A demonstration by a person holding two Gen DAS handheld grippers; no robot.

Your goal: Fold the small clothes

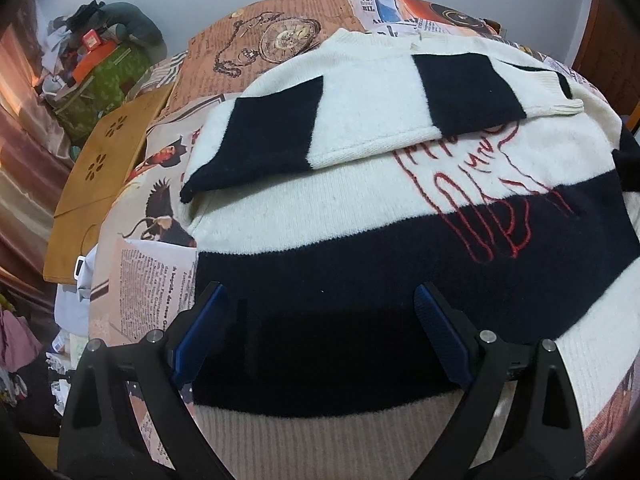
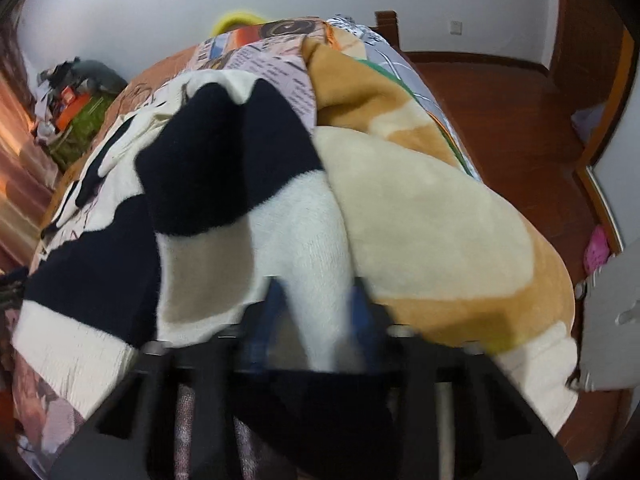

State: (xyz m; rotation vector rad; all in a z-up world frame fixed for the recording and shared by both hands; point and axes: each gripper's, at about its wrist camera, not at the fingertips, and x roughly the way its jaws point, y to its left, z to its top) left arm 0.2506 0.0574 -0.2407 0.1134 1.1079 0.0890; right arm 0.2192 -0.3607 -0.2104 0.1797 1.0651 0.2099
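A: Your right gripper (image 2: 316, 300) is clamped on a bunched white part of the striped sweater (image 1: 360, 216), probably its sleeve; your left gripper (image 1: 320, 320) hangs apart over the navy band near the hem.

B: The risk?

A: Pull hard and the body drags across the newsprint bedspread (image 1: 152, 276), undoing the sleeve already folded over the chest. The fleece blanket (image 2: 432, 216) lies just beside your right fingers and could snag.

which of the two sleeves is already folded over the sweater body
The left sleeve, lying flat across the sweater chest. The other sleeve is lifted, pinched in the right gripper.
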